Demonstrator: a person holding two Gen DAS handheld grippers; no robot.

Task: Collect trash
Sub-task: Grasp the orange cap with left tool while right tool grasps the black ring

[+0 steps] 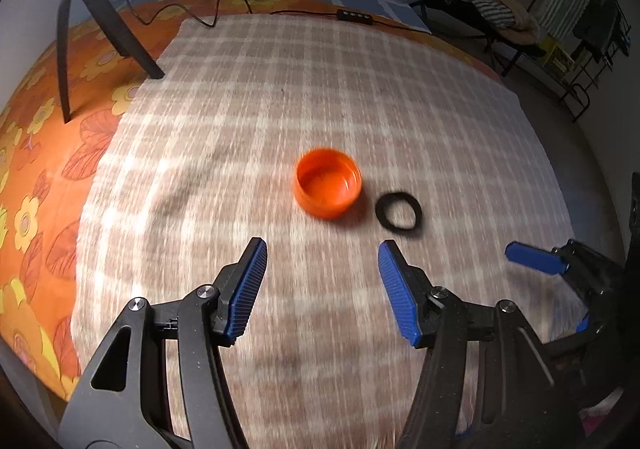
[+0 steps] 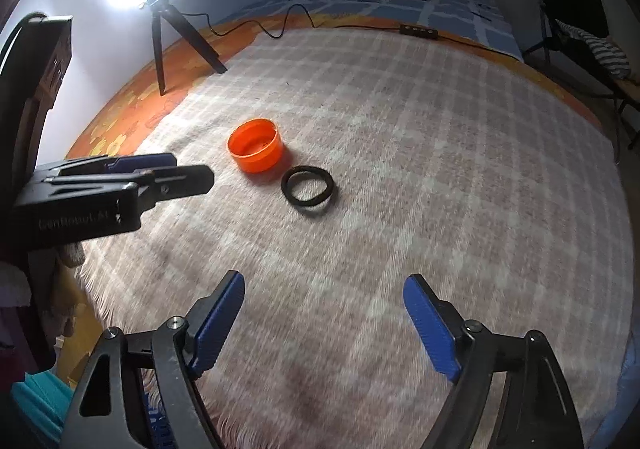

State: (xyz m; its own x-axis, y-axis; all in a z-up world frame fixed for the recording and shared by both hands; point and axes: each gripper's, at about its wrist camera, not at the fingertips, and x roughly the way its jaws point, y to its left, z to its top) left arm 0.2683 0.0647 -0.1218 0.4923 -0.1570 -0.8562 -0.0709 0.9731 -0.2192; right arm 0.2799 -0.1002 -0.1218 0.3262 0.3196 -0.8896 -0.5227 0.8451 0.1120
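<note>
Where it rests mouth-up, the orange cap (image 1: pixel 328 183) sits beside a black ring (image 1: pixel 399 211).

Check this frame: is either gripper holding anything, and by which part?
Nothing is held. The left gripper and right gripper are both open and empty above the blanket; the orange cap and black ring lie untouched.

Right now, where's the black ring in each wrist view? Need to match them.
Left wrist: black ring right of centre, just right of the orange cap, ahead of the open left gripper.
Right wrist: black ring centre-left, lower right of the orange cap.
Shared landmark: black tripod, upper left in both.
</note>
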